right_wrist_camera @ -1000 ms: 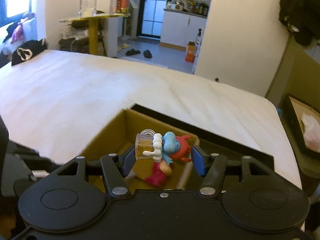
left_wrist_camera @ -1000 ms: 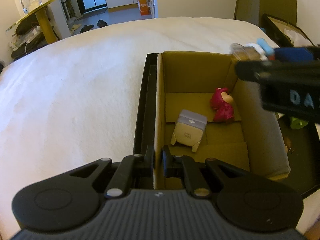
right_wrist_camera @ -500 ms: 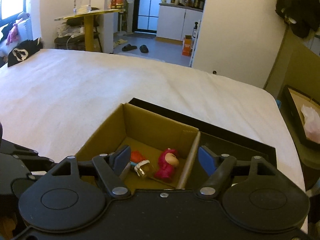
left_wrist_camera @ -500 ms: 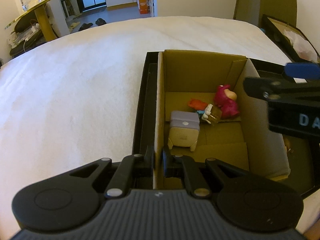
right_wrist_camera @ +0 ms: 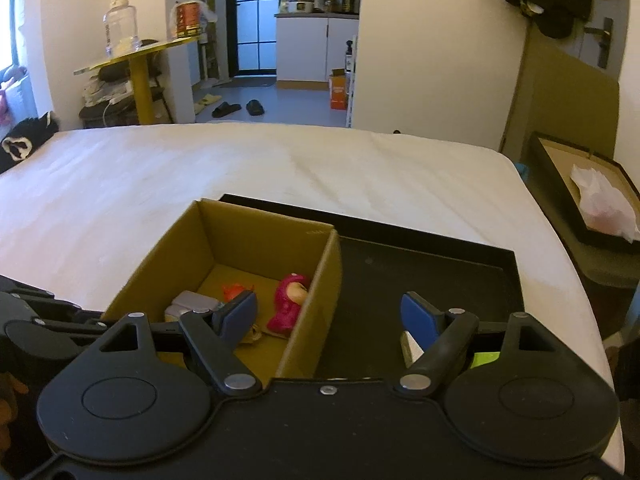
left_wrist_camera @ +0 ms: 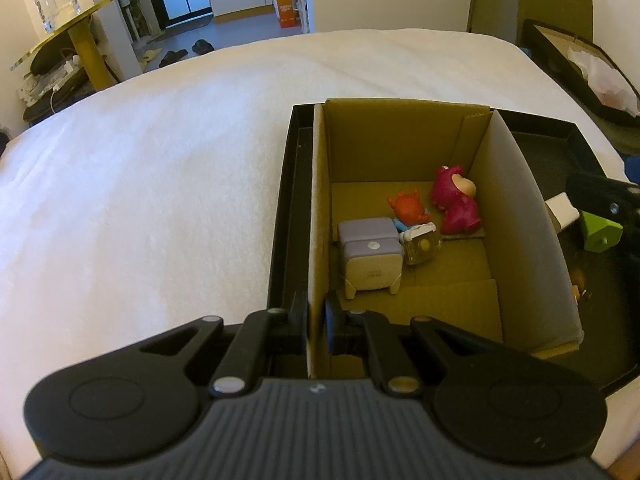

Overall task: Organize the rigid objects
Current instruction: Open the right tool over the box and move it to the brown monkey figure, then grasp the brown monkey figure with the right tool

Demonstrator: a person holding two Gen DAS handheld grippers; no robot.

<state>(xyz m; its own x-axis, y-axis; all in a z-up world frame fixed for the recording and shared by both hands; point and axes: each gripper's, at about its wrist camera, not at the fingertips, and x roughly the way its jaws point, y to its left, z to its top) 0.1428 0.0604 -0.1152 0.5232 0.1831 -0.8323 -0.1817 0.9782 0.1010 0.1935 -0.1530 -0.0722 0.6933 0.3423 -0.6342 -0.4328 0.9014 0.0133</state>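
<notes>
My left gripper [left_wrist_camera: 317,322] is pinched tight on the near left wall of the open brown cardboard box [left_wrist_camera: 320,208], one finger outside the wall and one inside. The box stands in the left end of a shallow black tray [right_wrist_camera: 432,264] that lies on the white bedspread [left_wrist_camera: 160,168]. On the box floor a grey-lilac block-shaped toy with cream feet [left_wrist_camera: 371,258] sits against the left wall; just beside it, to the right, lies the small blue figure with an orange-red cap and a clear mug [left_wrist_camera: 414,226], tipped on its side, and beyond it the magenta bear figure [left_wrist_camera: 456,199] stands near the right wall. My right gripper [right_wrist_camera: 332,316] hangs over the box's right wall and the tray, its blue-padded jaws opening with nothing pressed between them. In the tray to the right of the box lie a white block [left_wrist_camera: 564,211] and a lime-green piece [left_wrist_camera: 600,230], close together.
</notes>
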